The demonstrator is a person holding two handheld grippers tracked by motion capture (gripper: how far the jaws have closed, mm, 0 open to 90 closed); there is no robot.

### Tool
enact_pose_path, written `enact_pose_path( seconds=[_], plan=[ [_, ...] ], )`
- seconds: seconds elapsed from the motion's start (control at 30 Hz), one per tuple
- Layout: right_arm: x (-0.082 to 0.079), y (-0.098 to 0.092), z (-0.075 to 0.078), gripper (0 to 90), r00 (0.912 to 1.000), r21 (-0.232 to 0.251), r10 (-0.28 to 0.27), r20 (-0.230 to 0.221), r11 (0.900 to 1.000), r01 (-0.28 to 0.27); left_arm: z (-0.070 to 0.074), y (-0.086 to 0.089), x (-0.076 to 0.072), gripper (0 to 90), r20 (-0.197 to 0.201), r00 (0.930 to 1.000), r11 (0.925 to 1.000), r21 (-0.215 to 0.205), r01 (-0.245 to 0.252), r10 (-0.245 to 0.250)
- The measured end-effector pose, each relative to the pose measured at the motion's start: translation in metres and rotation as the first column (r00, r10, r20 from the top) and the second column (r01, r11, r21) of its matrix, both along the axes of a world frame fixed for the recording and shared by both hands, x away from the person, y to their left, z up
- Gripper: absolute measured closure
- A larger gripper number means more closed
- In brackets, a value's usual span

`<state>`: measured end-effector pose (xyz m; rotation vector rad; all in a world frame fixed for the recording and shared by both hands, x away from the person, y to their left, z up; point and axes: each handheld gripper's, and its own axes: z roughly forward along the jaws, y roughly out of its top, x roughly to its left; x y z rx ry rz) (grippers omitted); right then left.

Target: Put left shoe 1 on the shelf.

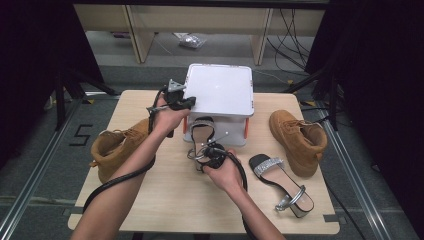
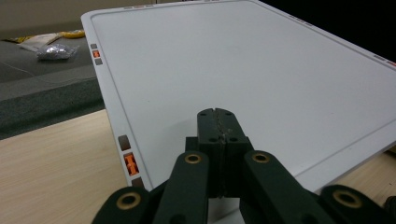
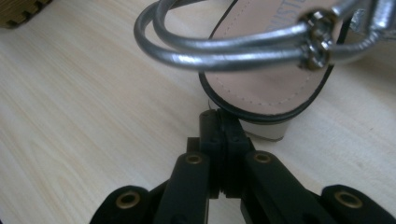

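Light wood-grain table (image 1: 165, 200), rectangular, standing on grey floor. White box (image 1: 220, 92) with a flat lid and orange clips at the far middle edge. Tan boot (image 1: 112, 145) at the left side, toe pointing toward the box. Second tan boot (image 1: 298, 140) at the right side, well apart from the first. Silver-strap sandal (image 1: 201, 131) just in front of the box, heel toward the near edge. Matching sandal (image 1: 280, 182) right of centre, lying near the right boot.
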<state>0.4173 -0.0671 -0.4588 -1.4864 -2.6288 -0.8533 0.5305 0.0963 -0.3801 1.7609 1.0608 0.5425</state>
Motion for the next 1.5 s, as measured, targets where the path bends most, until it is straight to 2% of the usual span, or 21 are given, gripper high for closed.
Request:
enact_pose_path(
  seconds=[0.07,0.13,0.4,0.5,0.53,0.6,0.67,0.77,0.8,0.87,0.93,1.03,1.1,1.13,1.17,1.23,1.27,1.4,1.43,1.5],
  plan=[
    [0.003,0.0,0.001,90.0,0.9996,-0.018,0.019,0.021,1.0,-0.018,0.0,0.0,0.0,89.4,0.0,1.0,1.0,0.001,0.001,-0.001],
    [0.003,0.0,0.002,90.0,0.9999,-0.019,0.01,0.006,1.0,-0.01,0.0,0.0,0.0,89.4,0.002,1.0,1.0,-0.005,0.003,-0.003],
    [0.006,0.002,0.003,90.0,0.9996,-0.03,0.017,0.02,0.999,-0.017,0.0,-0.001,0.001,89.4,0.002,1.0,1.0,-0.003,0.005,-0.005],
    [0.009,0.004,0.005,90.0,0.9989,-0.055,0.014,0.045,0.998,-0.011,0.0,-0.001,0.0,89.4,0.0,1.0,1.0,-0.001,0.005,-0.005],
    [0.012,0.004,0.005,90.0,0.9977,-0.068,0.012,0.068,0.998,-0.007,0.0,-0.002,0.0,89.4,0.0,1.0,1.0,-0.002,0.004,-0.004],
    [0.013,0.005,0.005,90.0,0.9976,-0.071,0.001,0.069,0.997,0.004,0.0,-0.002,0.001,89.4,0.0,1.0,1.0,-0.001,0.005,-0.005],
    [0.02,0.005,0.005,90.0,0.9935,-0.086,0.015,0.113,0.996,-0.006,0.0,-0.003,0.001,89.4,-0.001,1.0,1.0,-0.002,0.008,-0.008],
    [0.023,0.007,0.006,90.0,0.9931,-0.085,0.005,0.117,0.996,0.005,0.0,-0.003,0.001,89.4,0.0,1.0,1.0,0.0,0.009,-0.009],
    [0.025,0.008,0.006,90.0,0.9911,-0.092,0.016,0.132,0.996,-0.004,0.0,-0.003,0.001,89.4,0.0,1.0,1.0,0.001,0.01,-0.01],
    [0.026,0.01,0.01,90.0,0.985,-0.08,-0.014,0.172,0.996,0.029,0.0,-0.003,0.001,89.5,0.001,0.9999,0.9999,-0.002,0.01,-0.01],
    [0.032,0.008,0.021,90.0,0.9799,-0.109,-0.031,0.197,0.993,0.054,0.0,-0.003,0.001,89.4,-0.003,1.0,1.0,0.003,0.007,-0.007],
    [0.032,0.007,0.024,90.0,0.984,-0.082,-0.03,0.176,0.996,0.045,0.0,-0.003,0.001,89.4,0.0,1.0,1.0,0.0,0.009,-0.009],
    [0.03,0.006,0.023,90.0,0.9848,-0.09,-0.017,0.173,0.995,0.033,0.0,-0.003,0.001,89.4,0.0,0.9999,0.9999,-0.001,0.011,-0.011],
    [0.029,0.004,0.022,90.0,0.9862,-0.079,-0.014,0.165,0.996,0.027,0.0,-0.003,0.001,89.4,-0.001,0.9999,0.9999,0.0,0.011,-0.011],
    [0.026,0.003,0.019,90.0,0.9909,-0.064,-0.019,0.133,0.998,0.028,0.0,-0.004,0.001,89.4,0.001,1.0,1.0,-0.003,0.01,-0.01],
    [0.023,0.003,0.017,90.0,0.992,-0.077,-0.018,0.125,0.997,0.028,0.0,-0.004,0.001,89.4,0.001,1.0,1.0,-0.003,0.009,-0.009],
    [0.02,0.005,0.015,90.0,0.9969,-0.064,-0.011,0.078,0.998,0.016,0.0,-0.003,0.001,89.4,-0.001,0.9999,0.9999,0.004,0.01,-0.01],
    [0.018,0.009,0.007,90.0,0.9967,-0.071,0.02,0.078,0.997,-0.014,0.0,-0.003,0.001,89.4,0.0,1.0,1.0,-0.004,0.009,-0.009],
    [0.022,0.011,0.0,90.0,0.9955,-0.087,0.03,0.09,0.996,-0.022,0.0,-0.003,0.001,89.4,0.002,1.0,1.0,-0.004,0.008,-0.008],
    [0.024,0.012,-0.003,90.0,0.9963,-0.092,0.023,0.083,0.996,-0.015,0.0,-0.003,0.001,89.5,0.001,1.0,1.0,-0.005,0.008,-0.008]
  ],
)
